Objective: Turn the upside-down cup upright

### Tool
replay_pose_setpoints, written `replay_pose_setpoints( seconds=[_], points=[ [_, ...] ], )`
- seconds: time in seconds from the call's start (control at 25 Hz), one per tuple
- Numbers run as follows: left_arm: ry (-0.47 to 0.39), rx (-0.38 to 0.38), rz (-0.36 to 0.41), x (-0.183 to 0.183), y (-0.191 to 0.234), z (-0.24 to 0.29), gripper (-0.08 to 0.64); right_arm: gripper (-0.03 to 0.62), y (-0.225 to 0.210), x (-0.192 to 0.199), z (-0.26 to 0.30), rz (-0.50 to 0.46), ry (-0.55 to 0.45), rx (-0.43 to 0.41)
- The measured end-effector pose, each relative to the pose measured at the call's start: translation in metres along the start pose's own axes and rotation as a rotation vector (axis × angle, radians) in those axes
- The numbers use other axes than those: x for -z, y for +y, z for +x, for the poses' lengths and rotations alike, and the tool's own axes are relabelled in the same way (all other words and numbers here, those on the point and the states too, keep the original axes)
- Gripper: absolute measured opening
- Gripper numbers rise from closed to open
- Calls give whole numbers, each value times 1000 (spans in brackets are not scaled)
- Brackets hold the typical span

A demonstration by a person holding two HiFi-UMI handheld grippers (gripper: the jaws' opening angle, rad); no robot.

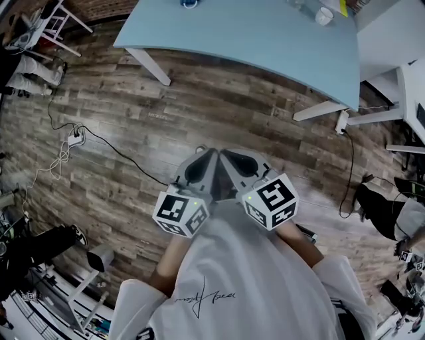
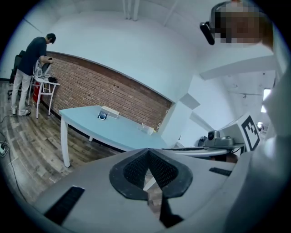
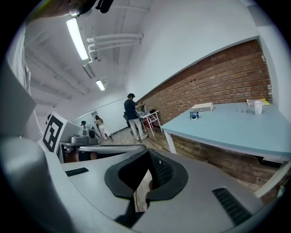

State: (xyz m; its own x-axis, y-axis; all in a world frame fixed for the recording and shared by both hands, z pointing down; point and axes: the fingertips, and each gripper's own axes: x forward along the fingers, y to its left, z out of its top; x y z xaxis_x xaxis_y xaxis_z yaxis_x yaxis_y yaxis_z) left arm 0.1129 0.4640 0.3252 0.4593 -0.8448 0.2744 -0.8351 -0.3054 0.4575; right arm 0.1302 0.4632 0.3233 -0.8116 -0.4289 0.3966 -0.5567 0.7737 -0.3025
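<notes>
A white cup [image 1: 324, 14] stands far off on the light blue table [image 1: 265, 46]; in the right gripper view the cup [image 3: 258, 107] is near the table's far end, too small to tell which way up it is. I hold both grippers close to my chest above the wooden floor, well short of the table. My left gripper [image 1: 202, 166] is shut with nothing in it, its jaw tips meeting [image 2: 148, 152]. Beside it, touching at the tips, my right gripper [image 1: 236, 163] is likewise shut and empty [image 3: 148, 154].
A small blue object [image 3: 194, 115] and a white box [image 3: 202, 107] lie on the table. A power strip [image 1: 75, 139] with cables lies on the floor at left. A person [image 2: 29, 73] stands by a white stand at the brick wall. Equipment clutters both sides.
</notes>
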Motion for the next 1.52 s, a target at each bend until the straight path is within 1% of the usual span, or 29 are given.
replay_pose_setpoints(
  seconds=[0.4, 0.6, 0.84, 1.08, 1.28, 1.52],
  points=[
    [6, 28, -3, -44, 47, 18, 9, 20, -9, -40, 52, 2, -8, 17],
    [-9, 45, -17, -63, 77, 20, 9, 20, -5, -57, 82, -35, -9, 36],
    [-43, 62, -13, -88, 107, 24, 9, 21, -3, -79, 114, -70, -22, 63],
    [-62, 68, -37, -104, 128, 20, 9, 20, 3, -87, 135, -73, -21, 80],
    [-56, 75, -29, -114, 135, 24, 9, 20, 1, -96, 144, -63, -28, 92],
    [-50, 71, -40, -120, 149, 29, 9, 21, -3, -102, 158, -72, -31, 91]
  ],
)
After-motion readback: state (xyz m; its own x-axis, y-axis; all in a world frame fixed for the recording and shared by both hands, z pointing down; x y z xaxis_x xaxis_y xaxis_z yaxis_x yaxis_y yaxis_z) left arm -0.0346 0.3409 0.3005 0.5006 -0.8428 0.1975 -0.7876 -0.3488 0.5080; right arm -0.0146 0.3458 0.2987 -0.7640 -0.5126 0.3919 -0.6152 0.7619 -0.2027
